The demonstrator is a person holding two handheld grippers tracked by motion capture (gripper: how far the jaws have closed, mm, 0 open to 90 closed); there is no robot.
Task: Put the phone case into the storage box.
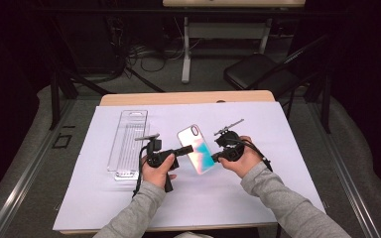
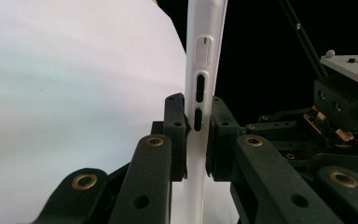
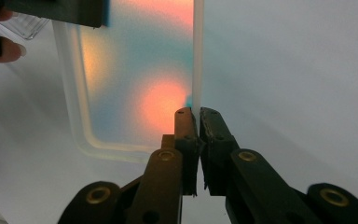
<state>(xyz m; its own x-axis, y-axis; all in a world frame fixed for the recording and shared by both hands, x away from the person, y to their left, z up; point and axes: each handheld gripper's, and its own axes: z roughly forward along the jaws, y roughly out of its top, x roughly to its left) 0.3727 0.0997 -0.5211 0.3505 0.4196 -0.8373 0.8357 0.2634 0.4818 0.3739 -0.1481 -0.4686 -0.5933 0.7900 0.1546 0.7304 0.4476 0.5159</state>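
Holding the iridescent phone case (image 1: 196,148) up off the white sheet (image 1: 258,198) between them, both grippers are clamped on it: the left gripper (image 1: 181,150) pinches the long edge with the button cut-outs, seen edge-on in its own view (image 2: 199,93), and the right gripper (image 1: 215,157) bites the thin rim of the opposite edge (image 3: 196,70). Since each hold is only on a narrow lip, I'd keep both hands level and moving together, as any twist or pull apart could flex the soft case out of one pair of jaws. The clear plastic package (image 1: 127,144) lies flat just beside the left hand (image 1: 156,171), so swinging that way needs a little care.
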